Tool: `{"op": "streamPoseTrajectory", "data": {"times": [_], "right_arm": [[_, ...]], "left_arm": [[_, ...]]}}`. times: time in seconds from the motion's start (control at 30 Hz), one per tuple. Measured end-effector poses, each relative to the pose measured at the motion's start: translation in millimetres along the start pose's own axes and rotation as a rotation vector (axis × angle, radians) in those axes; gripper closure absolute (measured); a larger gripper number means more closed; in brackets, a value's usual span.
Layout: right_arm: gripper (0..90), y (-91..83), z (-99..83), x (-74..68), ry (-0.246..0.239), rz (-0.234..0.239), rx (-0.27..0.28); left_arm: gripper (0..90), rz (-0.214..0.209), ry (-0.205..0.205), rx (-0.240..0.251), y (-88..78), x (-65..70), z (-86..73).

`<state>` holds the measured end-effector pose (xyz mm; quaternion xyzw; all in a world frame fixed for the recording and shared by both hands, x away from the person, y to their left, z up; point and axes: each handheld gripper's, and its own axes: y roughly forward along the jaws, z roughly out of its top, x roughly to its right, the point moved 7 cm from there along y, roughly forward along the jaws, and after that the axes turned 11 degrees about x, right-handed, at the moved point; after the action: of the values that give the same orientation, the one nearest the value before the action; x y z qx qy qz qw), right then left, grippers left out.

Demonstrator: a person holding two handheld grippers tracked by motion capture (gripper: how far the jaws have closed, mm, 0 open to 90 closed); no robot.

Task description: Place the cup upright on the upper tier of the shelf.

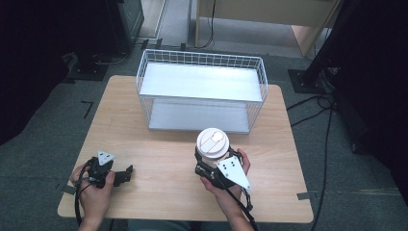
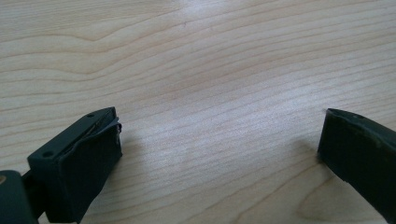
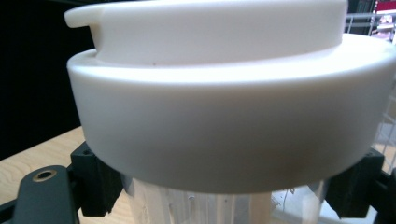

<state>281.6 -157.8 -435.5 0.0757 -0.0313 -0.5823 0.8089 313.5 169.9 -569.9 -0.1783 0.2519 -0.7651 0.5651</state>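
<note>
Wooden bench [image 1: 159, 144], wire shelf rack [image 1: 202, 89] behind. Right gripper [image 1: 211, 166], jaws pinching a lidded cup [image 1: 212, 142] beneath its white lid; keep it upright while carrying. Left gripper [image 1: 120, 175] rests, jaws spread.

Overhead light falls evenly on the pale wooden table [image 1: 163, 144], leaving the surrounding floor and room edges dark; glare whitens the wire rack's upper shelf [image 1: 202, 82]; the high view is soft; in the right gripper view the white lid [image 3: 229, 116] looms close, slightly blurred, shaded beneath.
</note>
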Motion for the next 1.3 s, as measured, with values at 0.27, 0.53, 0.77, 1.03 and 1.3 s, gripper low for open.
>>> {"op": "streamPoseTrajectory", "data": {"times": [0.27, 0.53, 0.77, 1.03, 1.3], "right_arm": [[15.6, 11.6, 22.8, -1.8, -0.016, -0.003, 0.031], [15.7, 24.0, 45.1, -0.1, -0.031, -0.024, 0.047], [15.7, 35.2, 60.6, 2.9, -0.033, -0.031, 0.063], [15.8, 44.3, 75.8, 6.9, -0.032, -0.045, 0.073], [15.8, 55.5, 89.2, 10.4, -0.039, -0.056, 0.089]], "left_arm": [[0.0, -0.001, 0.0, -0.001, -0.1, 0.0, 0.0], [0.0, 0.0, 0.001, -0.001, 0.0, -0.1, 0.0], [0.0, 0.0, 0.001, -0.001, -0.1, 0.0, 0.0], [0.0, 0.0, 0.001, -0.001, 0.0, 0.0, 0.0], [0.0, -0.001, -0.001, -0.001, -0.1, -0.1, -0.1]]}}
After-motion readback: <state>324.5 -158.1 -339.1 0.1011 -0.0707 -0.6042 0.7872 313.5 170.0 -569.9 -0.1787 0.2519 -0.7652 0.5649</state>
